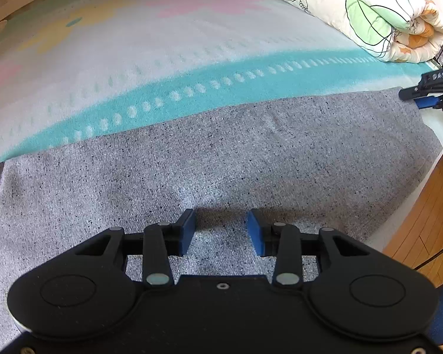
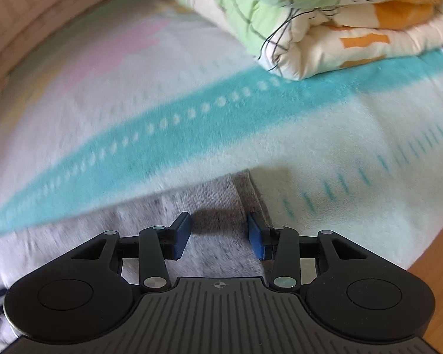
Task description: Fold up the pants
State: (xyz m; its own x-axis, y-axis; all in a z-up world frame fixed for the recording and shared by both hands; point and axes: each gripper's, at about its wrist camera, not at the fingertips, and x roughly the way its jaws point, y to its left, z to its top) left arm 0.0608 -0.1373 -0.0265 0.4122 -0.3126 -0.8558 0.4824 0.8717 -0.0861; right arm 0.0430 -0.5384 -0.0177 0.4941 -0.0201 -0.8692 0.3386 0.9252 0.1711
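The grey speckled pants (image 1: 192, 165) lie flat across the near part of the bed. My left gripper (image 1: 221, 230) is open just above the middle of the fabric, holding nothing. In the right wrist view the pants (image 2: 209, 206) end at a darker hem edge (image 2: 248, 188). My right gripper (image 2: 220, 233) is open over that end of the pants, its right finger by the hem, holding nothing. The right gripper also shows at the far right of the left wrist view (image 1: 428, 94), over the far right corner of the pants.
A patterned blanket with a teal band (image 1: 251, 79) covers the bed. A rolled floral quilt (image 1: 369, 11) lies at the back right, close ahead of the right gripper (image 2: 325, 20). Wooden floor (image 1: 422, 221) lies beyond the bed's right edge.
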